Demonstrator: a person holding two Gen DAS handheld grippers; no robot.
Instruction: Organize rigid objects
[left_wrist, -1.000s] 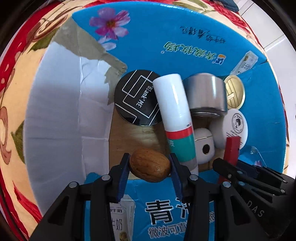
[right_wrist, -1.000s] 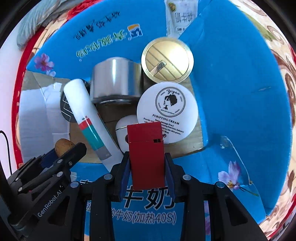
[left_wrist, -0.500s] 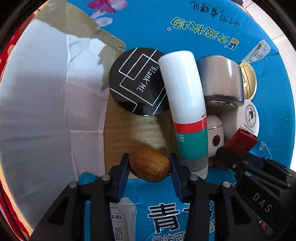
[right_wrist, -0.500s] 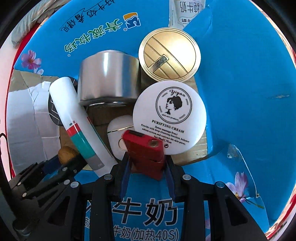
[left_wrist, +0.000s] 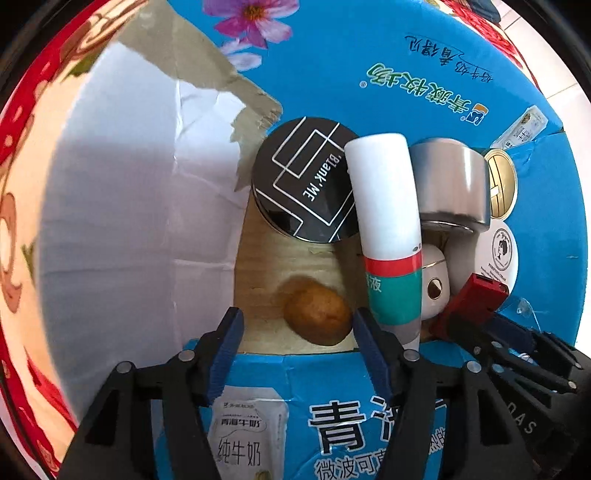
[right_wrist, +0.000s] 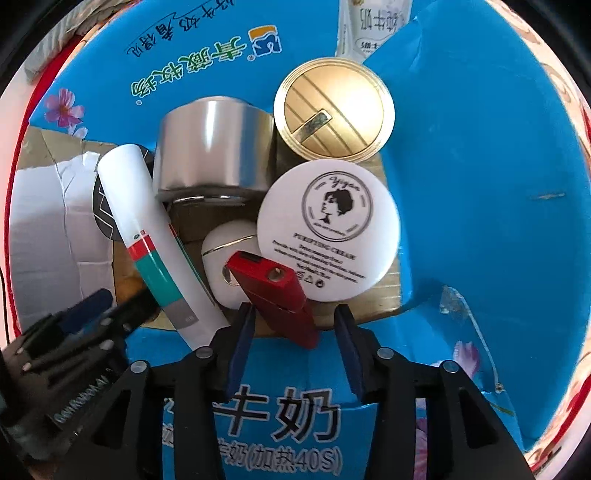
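A blue milk carton box holds the objects. My left gripper is open above the box's near wall; a brown walnut lies blurred on the cardboard floor between its fingers, free of them. My right gripper is open; a red rectangular lighter leans tilted between its fingers, resting on the near wall and against a small white case. The lighter also shows in the left wrist view.
In the box lie a black round compact, a white tube with red and teal bands, a silver jar, a gold lid and a white cream jar. A floral cloth surrounds the box.
Both grippers have opened. The walnut has dropped onto the box floor and the red lighter has tipped over against the white case.
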